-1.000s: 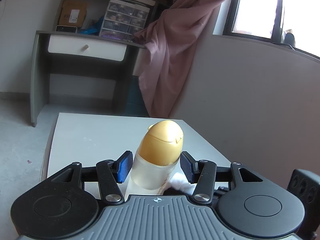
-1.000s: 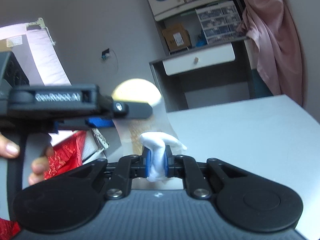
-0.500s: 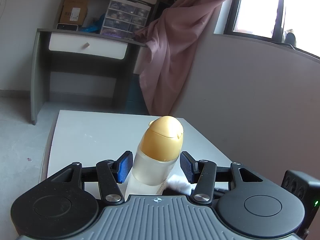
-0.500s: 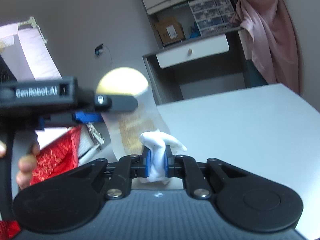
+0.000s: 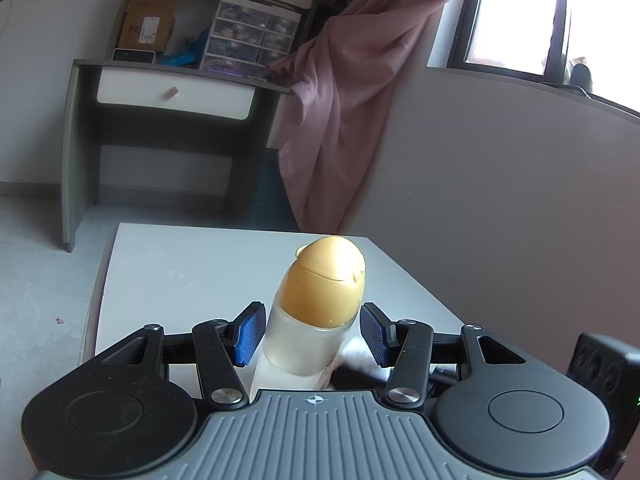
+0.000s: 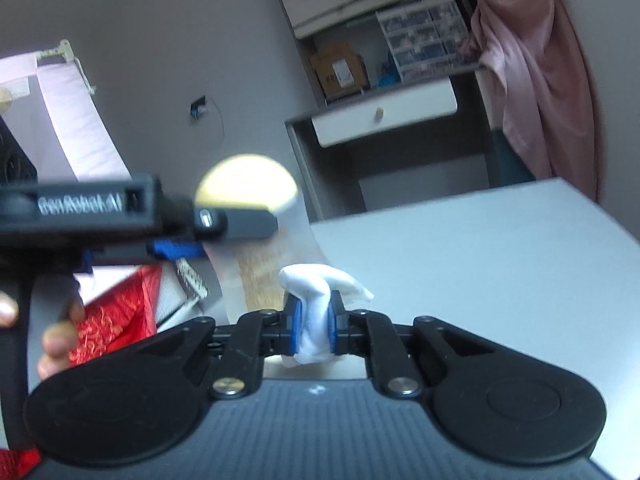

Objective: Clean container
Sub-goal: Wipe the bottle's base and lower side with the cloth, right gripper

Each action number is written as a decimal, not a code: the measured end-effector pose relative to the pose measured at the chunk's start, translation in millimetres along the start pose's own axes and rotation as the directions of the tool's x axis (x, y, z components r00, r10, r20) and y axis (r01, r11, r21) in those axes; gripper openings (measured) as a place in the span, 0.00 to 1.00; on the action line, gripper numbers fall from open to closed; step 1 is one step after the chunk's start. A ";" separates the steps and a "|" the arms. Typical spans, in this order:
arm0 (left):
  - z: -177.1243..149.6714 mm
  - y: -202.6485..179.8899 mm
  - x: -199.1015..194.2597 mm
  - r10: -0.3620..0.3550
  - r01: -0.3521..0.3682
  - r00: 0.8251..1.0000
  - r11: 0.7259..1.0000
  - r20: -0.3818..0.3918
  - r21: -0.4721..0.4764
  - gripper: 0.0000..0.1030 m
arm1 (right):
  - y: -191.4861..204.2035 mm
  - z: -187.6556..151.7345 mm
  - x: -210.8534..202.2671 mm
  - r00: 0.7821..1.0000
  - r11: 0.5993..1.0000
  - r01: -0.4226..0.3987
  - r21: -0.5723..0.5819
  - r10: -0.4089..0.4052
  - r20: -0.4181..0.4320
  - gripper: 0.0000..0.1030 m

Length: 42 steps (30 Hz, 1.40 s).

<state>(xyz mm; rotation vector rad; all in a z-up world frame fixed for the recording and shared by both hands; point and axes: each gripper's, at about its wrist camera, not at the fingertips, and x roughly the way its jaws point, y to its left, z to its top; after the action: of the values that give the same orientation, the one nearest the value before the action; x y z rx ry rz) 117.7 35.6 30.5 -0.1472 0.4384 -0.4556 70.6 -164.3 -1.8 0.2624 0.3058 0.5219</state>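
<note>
A translucent bottle [image 5: 308, 344] with a golden domed cap [image 5: 326, 284] stands tilted between the blue pads of my left gripper [image 5: 312, 332], which is shut on it and holds it above the white table [image 5: 180, 272]. In the right wrist view the same bottle [image 6: 264, 268] shows blurred, with a pale label. My right gripper [image 6: 313, 320] is shut on a wad of white cloth [image 6: 316, 284], whose tip lies against the bottle's lower side. That cloth [image 5: 360, 356] peeks out to the right of the bottle in the left wrist view.
A grey desk with a white drawer [image 5: 172, 96] and a pink curtain [image 5: 352, 100] stand beyond the table's far edge. A grey wall [image 5: 520, 200] runs along the right. A hand [image 6: 56, 344] and red fabric [image 6: 112, 320] are at the left.
The bottle stays in the left grip. The right wrist view shifted a little left and then back, the cloth staying at the bottle's lower side. Both grips are unchanged.
</note>
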 end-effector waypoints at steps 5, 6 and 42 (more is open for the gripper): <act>-0.2 0.1 -1.5 -0.008 0.008 1.000 1.000 0.004 -0.001 0.51 | 2.5 14.1 -6.6 0.998 1.000 0.002 -0.005 -0.002 0.059 0.12; -0.2 -0.2 -1.5 -0.009 0.009 1.000 1.000 0.004 0.000 0.52 | 2.1 15.6 -7.0 0.998 1.000 0.002 -0.004 -0.002 0.064 0.12; 4.2 -2.8 -1.1 -0.012 0.012 1.000 1.000 -0.006 0.012 0.52 | -1.0 22.5 -0.1 0.998 0.999 0.027 -0.029 -0.025 0.058 0.12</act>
<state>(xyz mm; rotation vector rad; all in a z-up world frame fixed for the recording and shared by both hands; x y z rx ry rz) 117.5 33.7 35.3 -0.1373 0.4413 -0.4707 78.8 -169.0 18.6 0.2439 0.2449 0.4919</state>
